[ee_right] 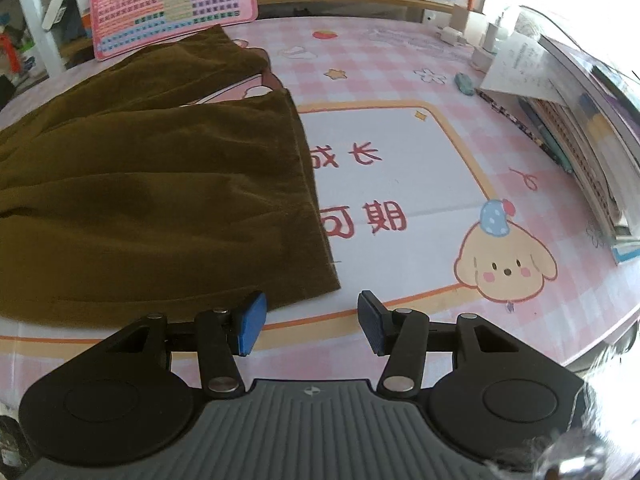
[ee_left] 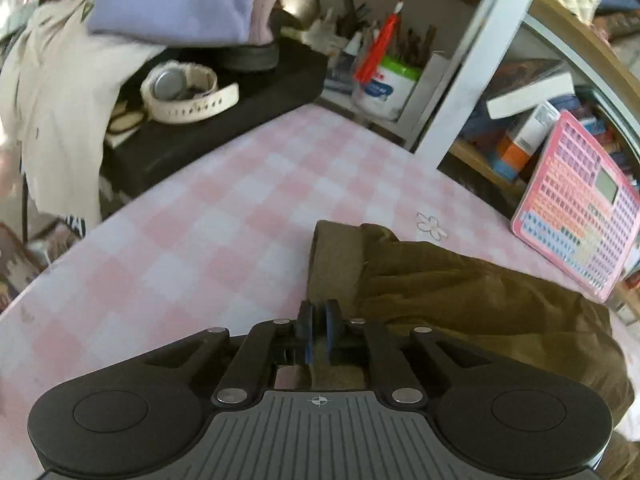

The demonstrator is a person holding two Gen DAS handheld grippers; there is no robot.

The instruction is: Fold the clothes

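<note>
A brown corduroy garment (ee_right: 152, 184) lies spread on the pink checked table mat (ee_right: 400, 184), its two leg ends pointing toward the mat's middle. In the left wrist view the same garment (ee_left: 460, 292) is bunched, and its ribbed waistband edge runs between the blue pads of my left gripper (ee_left: 319, 334), which is shut on it just above the table. My right gripper (ee_right: 311, 322) is open and empty, hovering over the mat just right of the near leg's hem corner.
A pink keyboard toy (ee_right: 172, 4) leans at the table's back edge, also in the left wrist view (ee_left: 580, 204). Books and papers (ee_right: 580, 120) are stacked at the right. A black box with a white watch (ee_left: 184, 92), hanging clothes and cluttered shelves border the left.
</note>
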